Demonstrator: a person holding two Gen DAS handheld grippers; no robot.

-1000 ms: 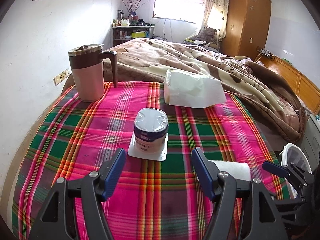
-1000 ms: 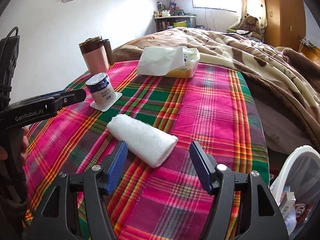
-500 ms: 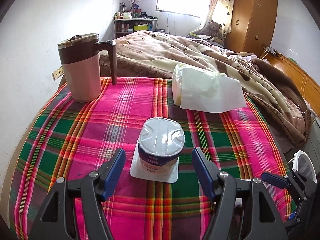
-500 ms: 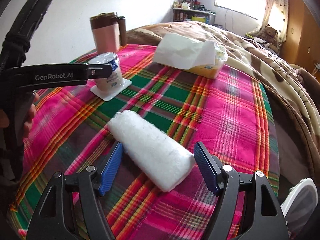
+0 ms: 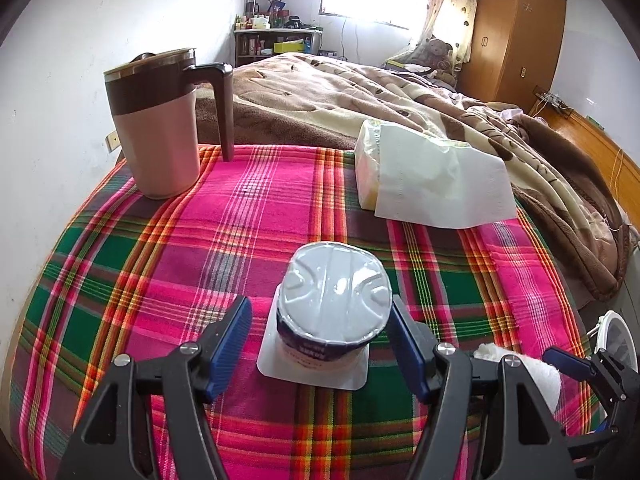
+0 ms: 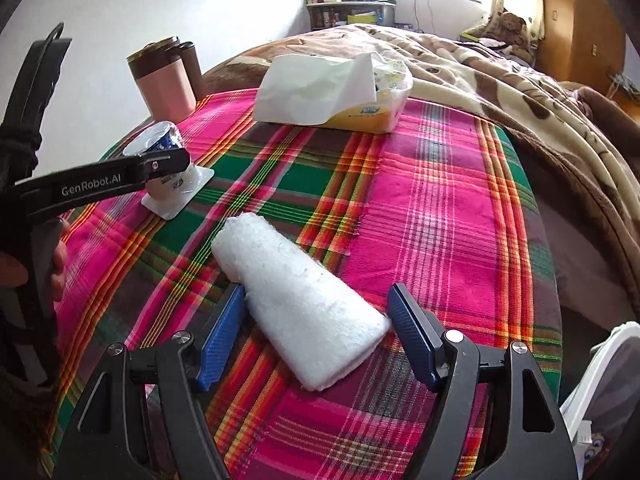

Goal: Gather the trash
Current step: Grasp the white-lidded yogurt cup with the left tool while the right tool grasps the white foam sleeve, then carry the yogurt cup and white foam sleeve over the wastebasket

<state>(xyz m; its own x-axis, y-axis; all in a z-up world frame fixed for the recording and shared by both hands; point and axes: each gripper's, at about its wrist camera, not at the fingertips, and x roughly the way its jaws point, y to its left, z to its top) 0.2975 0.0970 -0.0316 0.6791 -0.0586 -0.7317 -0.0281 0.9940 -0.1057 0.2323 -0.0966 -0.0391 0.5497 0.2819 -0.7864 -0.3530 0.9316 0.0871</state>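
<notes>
The yogurt cup (image 5: 334, 308) is taken as the landmark: it is seen upside down on its square white lid, on the plaid-covered surface (image 5: 256, 216). It is bracketed by the left hand-held gripper (image 5: 320, 344), whose blue pads are closing in on either side; the right-hand pad looks to be at the cup's wall, a gap is still shown at the left-hand pad, so no pinch is made. Dark blue label print is visible on the cup, too small and upturned to be read.

To the right of the cup, near it, the white foam piece (image 6: 296, 300) is found lying flat on the surface. It is straddled by the right hand-held gripper (image 6: 316, 336), jaws spread wide, one pad just beside each edge; whether either pad touches cannot be told. From the right wrist view the words "GenRobot.AI" are read in white on the black finger of the left hand-held gripper, and a hand (image 6: 52, 264) is glimpsed behind it.

Beyond the cup, at the far left, a pink and brown lidded mug (image 5: 156, 124) is stood upright. Beyond the cup to the right, a yellow tissue pack (image 6: 360, 92) is seen with a white sheet pulled out; its printing cannot be read. A white bin rim (image 6: 600, 364) is spotted well to the right of the cup, below the surface's edge.
</notes>
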